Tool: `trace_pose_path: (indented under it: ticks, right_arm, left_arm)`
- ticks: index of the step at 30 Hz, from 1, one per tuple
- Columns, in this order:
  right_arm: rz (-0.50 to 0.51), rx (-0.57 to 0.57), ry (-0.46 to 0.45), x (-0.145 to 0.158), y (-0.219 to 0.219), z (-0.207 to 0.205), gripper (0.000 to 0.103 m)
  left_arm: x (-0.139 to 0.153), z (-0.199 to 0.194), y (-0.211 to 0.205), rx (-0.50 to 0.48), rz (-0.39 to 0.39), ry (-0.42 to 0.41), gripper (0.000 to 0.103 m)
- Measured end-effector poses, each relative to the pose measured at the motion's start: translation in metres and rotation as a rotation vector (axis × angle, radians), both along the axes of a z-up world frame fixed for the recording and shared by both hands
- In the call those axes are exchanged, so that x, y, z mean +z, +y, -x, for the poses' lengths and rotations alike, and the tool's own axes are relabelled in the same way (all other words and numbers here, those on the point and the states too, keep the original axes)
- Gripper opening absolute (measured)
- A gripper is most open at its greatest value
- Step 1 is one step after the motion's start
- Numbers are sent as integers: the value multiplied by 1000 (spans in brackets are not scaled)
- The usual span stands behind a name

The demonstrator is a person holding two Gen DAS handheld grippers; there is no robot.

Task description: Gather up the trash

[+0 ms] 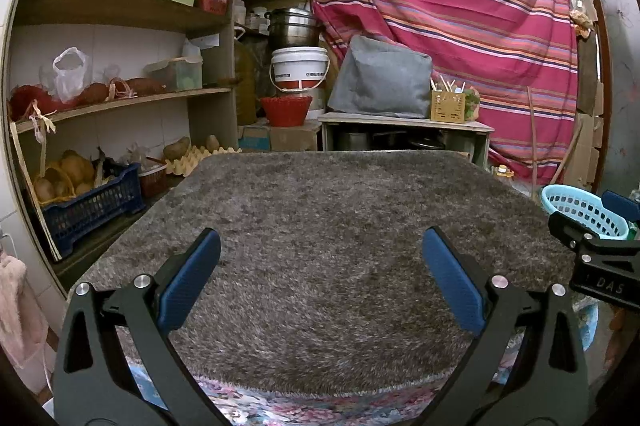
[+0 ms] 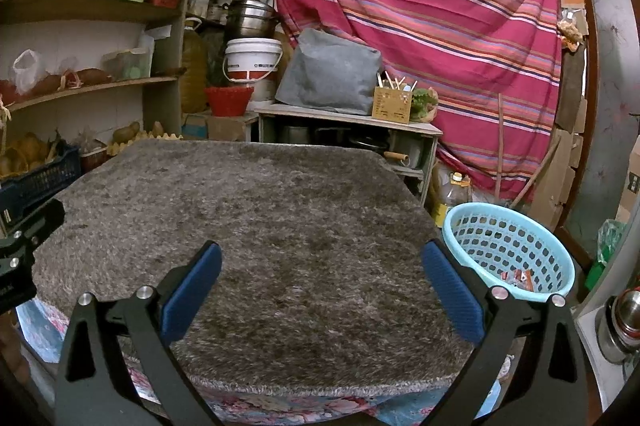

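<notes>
A light blue perforated basket (image 2: 508,250) stands to the right of the table, just past its right edge. Small pieces of red and white trash (image 2: 518,278) lie in its bottom. The basket's rim also shows in the left wrist view (image 1: 580,210). My left gripper (image 1: 320,254) is open and empty above the near part of the grey shaggy mat (image 1: 320,210). My right gripper (image 2: 320,262) is open and empty over the same mat (image 2: 260,210), with its right finger close to the basket. I see no trash on the mat.
Wooden shelves (image 1: 120,10) with boxes, bags and a blue crate (image 1: 92,206) of potatoes stand at the left. Behind the table are a white bucket (image 1: 300,66), a red bowl (image 1: 286,110), a low stand (image 1: 404,126) and a striped red cloth (image 1: 460,6). A metal flask (image 2: 624,322) is at far right.
</notes>
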State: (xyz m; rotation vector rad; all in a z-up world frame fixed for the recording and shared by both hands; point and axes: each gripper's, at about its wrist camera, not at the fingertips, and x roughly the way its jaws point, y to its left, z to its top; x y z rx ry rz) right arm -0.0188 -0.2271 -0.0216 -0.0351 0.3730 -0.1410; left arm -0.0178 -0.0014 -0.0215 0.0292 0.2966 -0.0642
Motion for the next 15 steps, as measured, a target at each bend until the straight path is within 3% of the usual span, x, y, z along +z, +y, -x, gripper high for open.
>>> trace_pose_path:
  ticks: [15]
  right_arm:
    - [7, -10, 2, 0, -2, -1, 98]
  left_arm:
    - [2, -3, 6, 2, 19, 8, 98]
